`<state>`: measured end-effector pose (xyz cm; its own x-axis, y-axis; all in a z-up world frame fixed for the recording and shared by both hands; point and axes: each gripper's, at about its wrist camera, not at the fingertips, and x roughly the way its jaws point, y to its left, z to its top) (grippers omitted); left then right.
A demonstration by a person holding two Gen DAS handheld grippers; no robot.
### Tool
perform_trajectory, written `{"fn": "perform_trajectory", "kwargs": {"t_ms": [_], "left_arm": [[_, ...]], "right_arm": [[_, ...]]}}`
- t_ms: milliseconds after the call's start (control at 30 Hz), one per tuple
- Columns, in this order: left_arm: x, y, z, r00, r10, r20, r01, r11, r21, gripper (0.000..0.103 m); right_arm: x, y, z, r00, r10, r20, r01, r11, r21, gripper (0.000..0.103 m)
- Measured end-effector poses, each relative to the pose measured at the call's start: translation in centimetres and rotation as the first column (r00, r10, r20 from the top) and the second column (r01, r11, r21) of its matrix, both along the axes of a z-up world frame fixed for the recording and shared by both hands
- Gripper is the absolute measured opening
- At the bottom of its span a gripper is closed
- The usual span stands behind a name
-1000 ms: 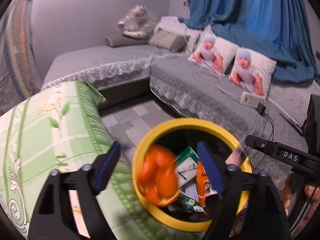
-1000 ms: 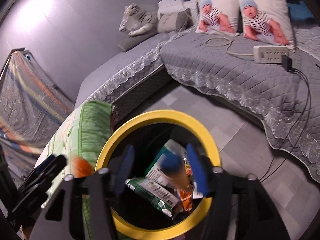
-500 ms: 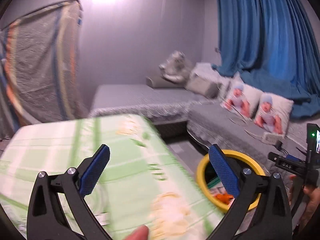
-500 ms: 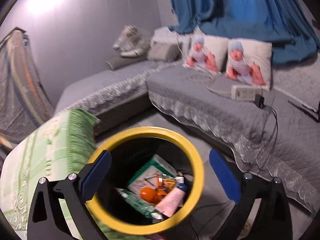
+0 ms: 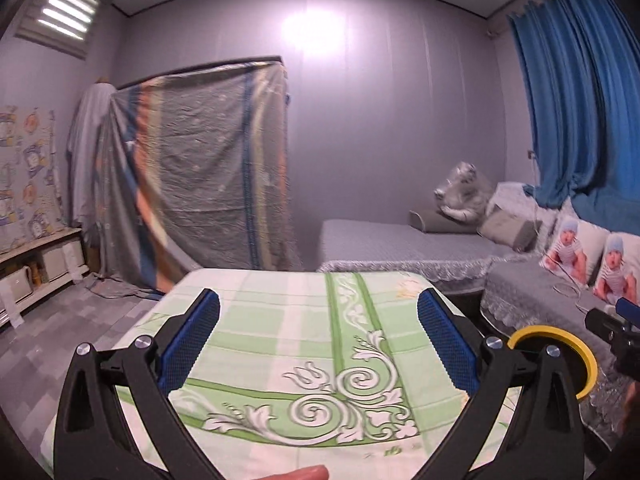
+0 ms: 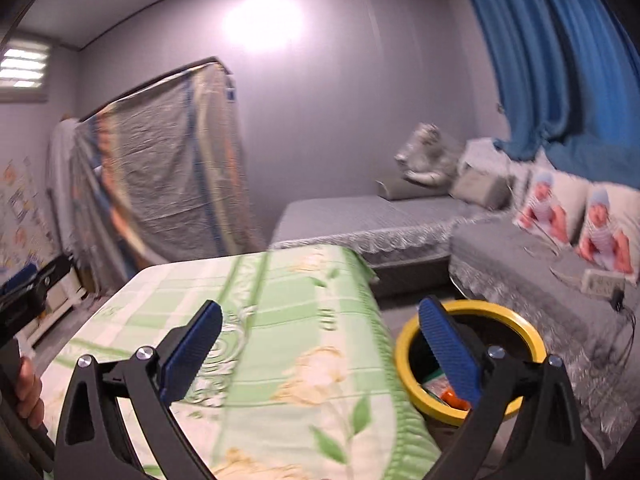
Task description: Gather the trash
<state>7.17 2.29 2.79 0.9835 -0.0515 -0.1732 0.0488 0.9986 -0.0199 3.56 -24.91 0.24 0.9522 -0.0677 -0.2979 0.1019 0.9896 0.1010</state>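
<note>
Both grippers have come up and away from the yellow bin [image 6: 468, 356], where a second ago they hung right over its mouth with trash between their jaws. Now the left gripper [image 5: 318, 344] sits over the green flowered cloth [image 5: 304, 344] that covers the worktop, and its jaws are spread wide with nothing between them. The right gripper [image 6: 320, 350] also has its jaws spread wide and holds nothing. It hangs over the right edge of the worktop, with one blue pad in front of the bin.

The bin stands on the floor just beside that right edge of the worktop, between the worktop and the grey sofa [image 6: 532, 276]. Inside it lies the trash [image 6: 446, 392]: something orange and a bit of a green and white pack show under the rim. In the left view only part of the yellow rim [image 5: 576, 354] peeks out past the gripper.

Two pillows with baby pictures [image 6: 576, 220] lean on the sofa. A blue curtain [image 5: 580, 96] hangs behind them. A striped sheet [image 5: 200, 168] hangs at the back wall.
</note>
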Motion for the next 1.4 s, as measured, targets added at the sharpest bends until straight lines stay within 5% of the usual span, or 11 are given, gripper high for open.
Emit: {"fn": "perform_trajectory", "kwargs": {"t_ms": [367, 1400], "left_arm": [[-4.9, 1.9, -2.4, 0.995, 0.094, -0.025, -0.094, 0.996, 0.004, 0.095], [-4.9, 1.5, -2.9, 0.995, 0.081, -0.063, -0.081, 0.997, -0.004, 0.095]], "right_arm": [[-2.4, 3.9, -0.9, 1.000, 0.016, 0.012, -0.015, 0.999, -0.034, 0.095], [-2.4, 4.6, -1.9, 1.000, 0.006, 0.018, -0.006, 1.000, -0.026, 0.095]]}}
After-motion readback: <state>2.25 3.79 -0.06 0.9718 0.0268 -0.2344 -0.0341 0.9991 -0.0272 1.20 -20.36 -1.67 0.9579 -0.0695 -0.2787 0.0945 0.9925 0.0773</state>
